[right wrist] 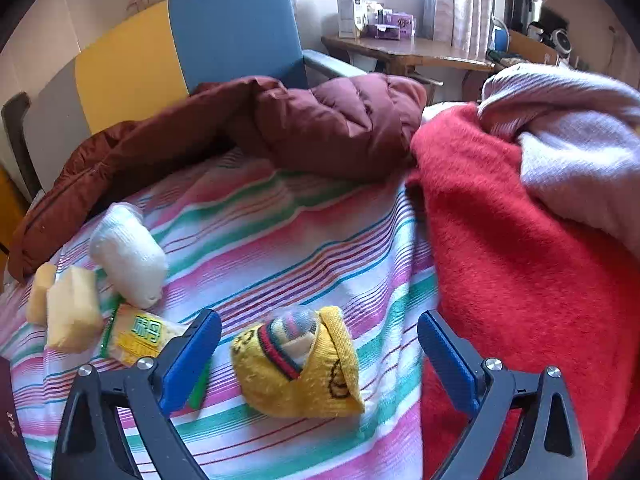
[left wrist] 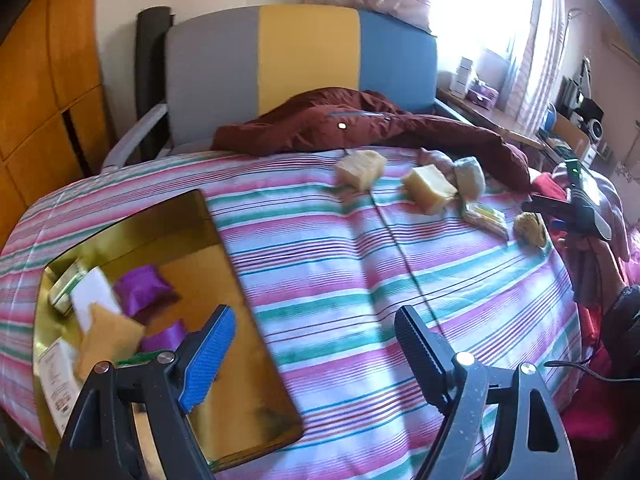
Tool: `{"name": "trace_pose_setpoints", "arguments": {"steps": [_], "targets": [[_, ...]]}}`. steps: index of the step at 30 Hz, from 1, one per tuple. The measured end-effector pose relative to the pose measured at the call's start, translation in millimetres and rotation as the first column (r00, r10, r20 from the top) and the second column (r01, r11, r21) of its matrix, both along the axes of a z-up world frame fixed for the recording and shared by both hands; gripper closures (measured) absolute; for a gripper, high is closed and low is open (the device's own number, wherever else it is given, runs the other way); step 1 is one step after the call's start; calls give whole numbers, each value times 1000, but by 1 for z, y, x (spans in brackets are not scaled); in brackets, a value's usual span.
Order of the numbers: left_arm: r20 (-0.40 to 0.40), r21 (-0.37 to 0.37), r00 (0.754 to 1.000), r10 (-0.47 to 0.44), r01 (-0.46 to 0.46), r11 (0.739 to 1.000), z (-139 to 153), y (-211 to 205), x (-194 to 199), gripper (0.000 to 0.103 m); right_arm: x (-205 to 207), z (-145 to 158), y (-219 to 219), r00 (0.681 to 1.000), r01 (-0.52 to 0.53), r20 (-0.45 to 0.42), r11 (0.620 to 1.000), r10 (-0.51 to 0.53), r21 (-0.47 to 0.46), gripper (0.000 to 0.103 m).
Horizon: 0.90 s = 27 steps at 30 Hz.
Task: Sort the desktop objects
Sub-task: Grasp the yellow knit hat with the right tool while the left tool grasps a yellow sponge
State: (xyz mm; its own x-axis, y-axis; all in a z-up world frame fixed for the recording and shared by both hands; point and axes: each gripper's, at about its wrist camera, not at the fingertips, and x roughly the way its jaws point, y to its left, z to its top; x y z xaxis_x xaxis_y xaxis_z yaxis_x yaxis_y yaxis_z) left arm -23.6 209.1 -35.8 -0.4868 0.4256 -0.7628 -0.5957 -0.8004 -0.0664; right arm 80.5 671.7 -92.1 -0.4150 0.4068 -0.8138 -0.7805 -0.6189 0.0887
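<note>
Sponges [left wrist: 428, 188], two yellow spongy blocks, lie by one knitted yellow sock ball [right wrist: 296, 364] on striped cloth [right wrist: 280, 240]; my left gripper [left wrist: 316, 344] and right gripper [right wrist: 320, 340] gape wide, holding nothing.

A rolled yellow sock [right wrist: 298, 364] lies on the striped cloth [right wrist: 280, 240], apparently stuffed, near a yellow packet [right wrist: 140, 338].

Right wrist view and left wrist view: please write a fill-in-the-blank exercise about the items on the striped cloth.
1. Between the open right tongs lies a rolled sock whose main colour is ____.
2. The purple packets lie inside the ____ tray.
3. The left tongs, open, hold ____.
4. The white roll lies on the ____ cloth.

Missing words: yellow; gold; nothing; striped
</note>
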Motion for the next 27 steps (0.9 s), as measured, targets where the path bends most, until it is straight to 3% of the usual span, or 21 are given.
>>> {"name": "trace_pose_setpoints", "arguments": {"steps": [5, 10, 12, 18, 27], "targets": [[52, 26, 998, -47, 46, 999, -3, 35, -8, 20, -8, -16, 4, 1000, -23, 18, 999, 24, -31, 5], [76, 67, 992, -102, 97, 993, 0, 72, -17, 20, -14, -25, 6, 998, -37, 56, 997, 42, -73, 27], [77, 69, 991, -113, 108, 992, 1, 87, -21, 20, -14, -23, 6, 998, -54, 30, 993, 57, -102, 45], [116, 83, 982, -149, 140, 987, -4, 130, -36, 20, -22, -24, -2, 992, -97, 75, 992, 103, -83, 45], [187, 80, 969, -161, 149, 986, -24, 203, -71, 18, -25, -26, 3, 995, -86, 35, 987, 91, -132, 42]]}}
